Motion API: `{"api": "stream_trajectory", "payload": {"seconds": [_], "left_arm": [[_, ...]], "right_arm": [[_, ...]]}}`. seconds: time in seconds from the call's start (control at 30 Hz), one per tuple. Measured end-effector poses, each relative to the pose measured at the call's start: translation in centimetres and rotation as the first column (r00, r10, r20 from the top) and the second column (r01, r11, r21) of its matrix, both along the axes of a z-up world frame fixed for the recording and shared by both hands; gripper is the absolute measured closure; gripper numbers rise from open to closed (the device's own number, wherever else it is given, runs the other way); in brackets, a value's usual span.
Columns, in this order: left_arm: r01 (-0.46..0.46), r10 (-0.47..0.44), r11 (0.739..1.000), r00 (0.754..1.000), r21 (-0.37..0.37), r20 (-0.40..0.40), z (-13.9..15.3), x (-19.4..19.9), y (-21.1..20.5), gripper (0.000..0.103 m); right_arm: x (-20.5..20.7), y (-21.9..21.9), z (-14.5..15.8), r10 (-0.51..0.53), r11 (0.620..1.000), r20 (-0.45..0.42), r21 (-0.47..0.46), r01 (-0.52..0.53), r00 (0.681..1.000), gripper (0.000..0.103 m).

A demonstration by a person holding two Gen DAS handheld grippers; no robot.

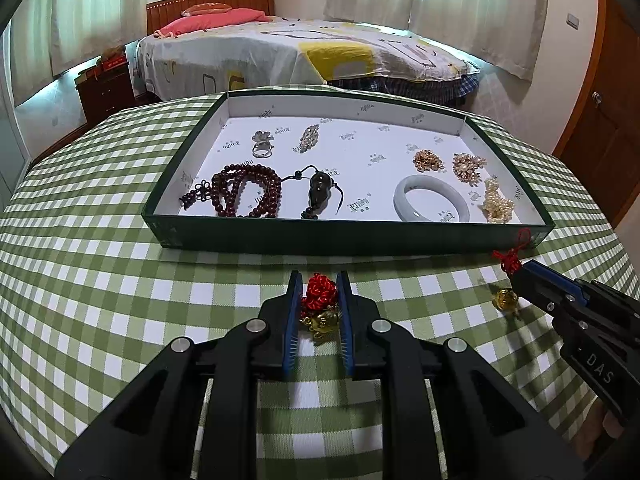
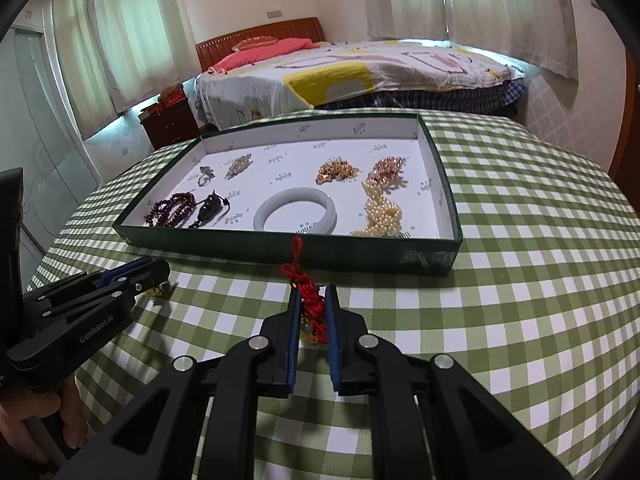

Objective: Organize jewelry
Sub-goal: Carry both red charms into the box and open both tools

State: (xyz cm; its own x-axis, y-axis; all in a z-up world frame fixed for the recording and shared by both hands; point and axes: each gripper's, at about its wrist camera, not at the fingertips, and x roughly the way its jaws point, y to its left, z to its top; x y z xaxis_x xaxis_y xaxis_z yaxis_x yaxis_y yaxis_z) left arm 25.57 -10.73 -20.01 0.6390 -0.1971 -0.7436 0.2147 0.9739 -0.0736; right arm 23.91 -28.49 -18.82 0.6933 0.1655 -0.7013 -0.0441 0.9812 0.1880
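Fingers of both grippers, left (image 1: 319, 296) and right (image 2: 312, 305), grip red-knotted charms (image 1: 319, 289); tray edge (image 1: 348, 238) at twelve o'clock; bare surface (image 1: 120, 300) around.

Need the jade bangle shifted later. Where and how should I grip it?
Grip the jade bangle across its near rim, one finger inside the hole, one outside, coming from above. It lies flat in the tray, and the pearl strand crowds its right side.

The left gripper (image 1: 319, 290) is angled downward, its blue-padded jaws closed narrowly on a red knotted charm (image 1: 319, 289). The right gripper (image 2: 311, 300) is likewise angled downward, its jaws clamped on a second red knotted charm (image 2: 310, 300). A hand (image 2: 60, 424) is seen gripping the left handle.
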Motion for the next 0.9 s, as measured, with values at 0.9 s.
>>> {"api": "stream_trajectory", "payload": {"seconds": [0.9], "left_arm": [[0.058, -0.041, 0.996, 0.972, -0.069, 0.231, 9.0, 5.5, -2.8, 0.086]], "right_arm": [[5.5, 0.5, 9.6, 0.029, 0.999, 0.260, 0.007, -0.032, 0.965, 0.091]]}}
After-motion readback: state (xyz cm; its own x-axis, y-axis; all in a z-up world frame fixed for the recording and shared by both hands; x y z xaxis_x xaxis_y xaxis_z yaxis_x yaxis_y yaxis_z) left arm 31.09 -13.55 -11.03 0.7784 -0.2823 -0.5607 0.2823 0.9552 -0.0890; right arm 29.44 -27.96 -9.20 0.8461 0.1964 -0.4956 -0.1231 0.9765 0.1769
